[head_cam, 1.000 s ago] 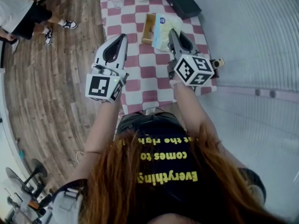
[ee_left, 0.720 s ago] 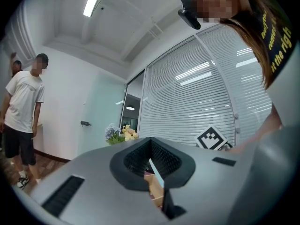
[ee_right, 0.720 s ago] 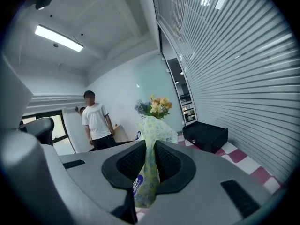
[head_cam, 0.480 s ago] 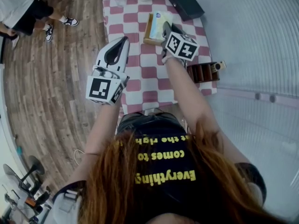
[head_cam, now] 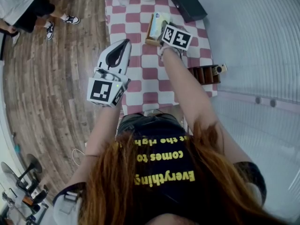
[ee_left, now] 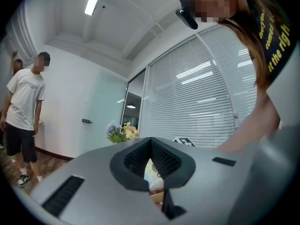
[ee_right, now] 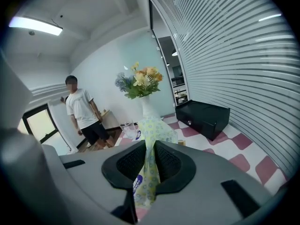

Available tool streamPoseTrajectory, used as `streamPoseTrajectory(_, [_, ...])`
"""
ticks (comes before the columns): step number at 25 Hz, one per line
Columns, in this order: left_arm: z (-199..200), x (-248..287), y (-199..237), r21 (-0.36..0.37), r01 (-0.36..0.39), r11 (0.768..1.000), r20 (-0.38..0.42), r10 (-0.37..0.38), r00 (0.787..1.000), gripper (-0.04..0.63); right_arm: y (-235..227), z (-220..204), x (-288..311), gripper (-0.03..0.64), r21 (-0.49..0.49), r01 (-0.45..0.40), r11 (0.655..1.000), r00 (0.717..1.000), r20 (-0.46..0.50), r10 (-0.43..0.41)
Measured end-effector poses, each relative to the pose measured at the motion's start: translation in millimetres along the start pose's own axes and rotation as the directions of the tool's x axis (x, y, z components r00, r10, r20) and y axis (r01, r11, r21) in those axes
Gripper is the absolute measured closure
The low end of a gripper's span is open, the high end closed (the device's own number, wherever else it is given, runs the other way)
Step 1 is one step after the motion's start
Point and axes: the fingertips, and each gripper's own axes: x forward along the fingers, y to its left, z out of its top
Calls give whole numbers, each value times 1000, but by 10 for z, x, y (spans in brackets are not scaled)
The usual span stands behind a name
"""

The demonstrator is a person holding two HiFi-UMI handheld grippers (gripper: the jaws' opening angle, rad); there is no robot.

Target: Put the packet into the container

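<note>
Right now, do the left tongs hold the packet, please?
No, the packet sits pinched between the right tongs; the left tongs are shut and empty.

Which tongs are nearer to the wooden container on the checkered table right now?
Right. The right tongs, clamped on the packet, are right beside the container; the left tongs hang shut, well short of it, above the table's left side.

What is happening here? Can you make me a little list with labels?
Right claw: shut on the packet
Packet look: flowery, upright in the claw
Container: wooden, on the checked table, right by the packet
Left claw: shut, empty, off to the side
Also there: vase of flowers, black box
</note>
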Motion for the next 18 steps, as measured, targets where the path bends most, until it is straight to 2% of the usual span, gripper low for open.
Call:
streamPoseTrajectory(10, [5,-13,76,-6,-16,1000,-8,16,1000,597,-49,-177,146,551,16,34,999,997,-72,-33])
streamPoseTrajectory(18, [-7,-23,90,-11,-14,1000,4,14,1000,597,-101,-245,168,549,35,49,998,996,-77,-46])
